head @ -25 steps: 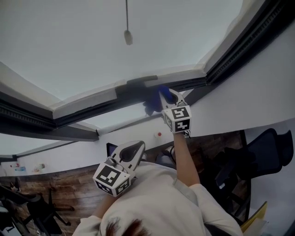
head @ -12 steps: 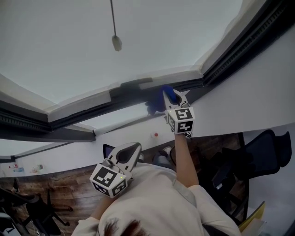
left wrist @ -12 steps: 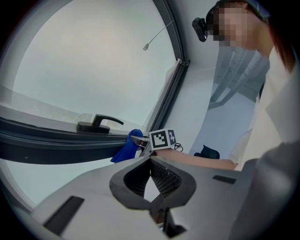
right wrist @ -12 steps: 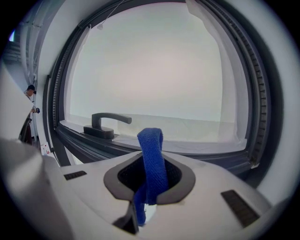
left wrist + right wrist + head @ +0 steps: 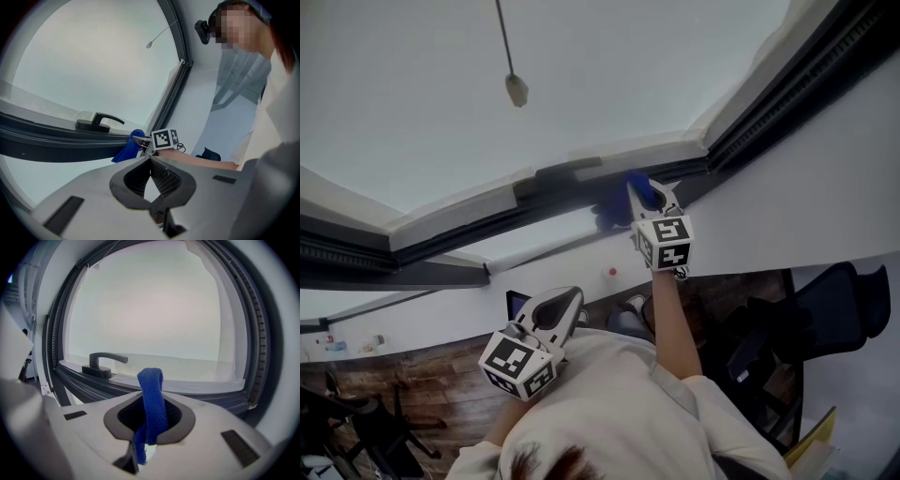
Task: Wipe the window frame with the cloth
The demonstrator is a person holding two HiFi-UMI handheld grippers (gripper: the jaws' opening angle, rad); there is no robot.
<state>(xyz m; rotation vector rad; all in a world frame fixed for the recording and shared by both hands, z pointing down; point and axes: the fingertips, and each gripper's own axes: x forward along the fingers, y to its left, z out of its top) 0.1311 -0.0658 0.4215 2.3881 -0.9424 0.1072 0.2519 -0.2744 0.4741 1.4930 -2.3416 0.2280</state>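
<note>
The dark window frame (image 5: 478,225) runs across the head view below the pane, with a black handle (image 5: 558,175) on it. My right gripper (image 5: 649,195) is shut on a blue cloth (image 5: 614,211) and holds it against the frame just right of the handle. In the right gripper view the blue cloth (image 5: 151,397) stands up between the jaws of the right gripper (image 5: 149,404), with the handle (image 5: 104,363) ahead on the left. My left gripper (image 5: 567,298) hangs lower near my chest; in the left gripper view the left gripper (image 5: 151,160) is shut and empty.
A pull cord with a knob (image 5: 516,90) hangs in front of the pane. A white wall (image 5: 787,187) lies to the right of the frame's corner. Office chairs (image 5: 834,309) stand on the wooden floor (image 5: 412,384) below.
The right gripper and cloth have slid a little to the right along the frame, away from the handle. The left gripper has dropped slightly to the left.
</note>
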